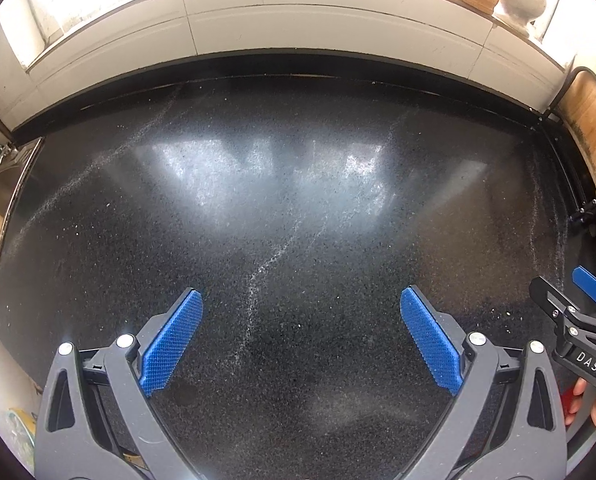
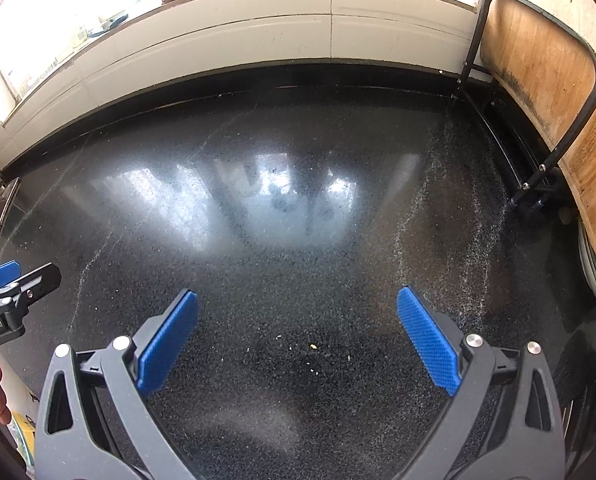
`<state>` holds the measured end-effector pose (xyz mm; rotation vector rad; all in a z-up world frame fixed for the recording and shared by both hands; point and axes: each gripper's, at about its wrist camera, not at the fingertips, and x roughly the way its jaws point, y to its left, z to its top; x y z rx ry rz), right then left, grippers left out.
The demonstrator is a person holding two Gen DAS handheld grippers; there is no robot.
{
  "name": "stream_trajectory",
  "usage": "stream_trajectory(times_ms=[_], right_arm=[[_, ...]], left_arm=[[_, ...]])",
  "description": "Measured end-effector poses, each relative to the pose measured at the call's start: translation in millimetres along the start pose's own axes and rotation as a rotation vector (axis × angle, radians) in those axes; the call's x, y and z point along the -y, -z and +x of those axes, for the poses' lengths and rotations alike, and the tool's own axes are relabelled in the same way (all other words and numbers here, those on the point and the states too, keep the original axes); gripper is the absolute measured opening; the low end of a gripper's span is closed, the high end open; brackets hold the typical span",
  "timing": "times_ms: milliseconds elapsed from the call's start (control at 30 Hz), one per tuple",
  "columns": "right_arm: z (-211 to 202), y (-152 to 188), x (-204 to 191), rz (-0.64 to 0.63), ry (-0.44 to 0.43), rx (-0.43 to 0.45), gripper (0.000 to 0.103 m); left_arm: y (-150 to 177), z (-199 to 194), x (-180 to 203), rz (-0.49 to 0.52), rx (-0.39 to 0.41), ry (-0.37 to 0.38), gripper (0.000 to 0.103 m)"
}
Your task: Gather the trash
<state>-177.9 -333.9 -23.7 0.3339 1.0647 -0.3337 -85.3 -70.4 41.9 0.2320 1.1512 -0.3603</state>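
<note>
Yellowish crumbs [image 2: 313,346], tiny and scattered, are the only trash visible, lying on the black speckled countertop [image 2: 298,240] with pale dusty streaks around them. They sit between the spread blue pads of the right gripper [image 2: 297,322], slightly nearer than its fingertips, untouched; its jaws stand wide and hold nothing. Beside it, the left gripper [image 1: 301,322] also gapes wide and empty over bare counter, well apart from the crumbs.
</note>
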Motion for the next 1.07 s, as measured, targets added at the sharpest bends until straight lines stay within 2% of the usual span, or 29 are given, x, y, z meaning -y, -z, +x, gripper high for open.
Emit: stream_trajectory(times_ms=[267,400,600,767,933,1067], right_arm=[[-1,2,0,0.004,0.002,-0.001,0.096],[-1,4,-1,0.002,0.004,-0.002,0.096],[-2,6,-1,0.001,0.015,-0.008,0.096],[-2,8,-5,-0.008,0.019,-0.012,0.096],[4,2,-8,-0.002,0.024,-0.012,0.096],[18,-5,-10,0.025,0.029,-0.011,0.096]], left_arm=[[2,4,-2,0.001,-0.021,-0.027,0.096],[1,14,-13,-0.049,-0.057,-0.042,0.096],[-4,27,-19,-0.015,-0.081,-0.092,0.096],[-7,30,-27,-0.025,-0.047,-0.010,0.096],[-11,36,-29,-0.014,-0.009,-0.043,0.096],[-14,49,-32,0.014,-0.031,-0.040,0.096]])
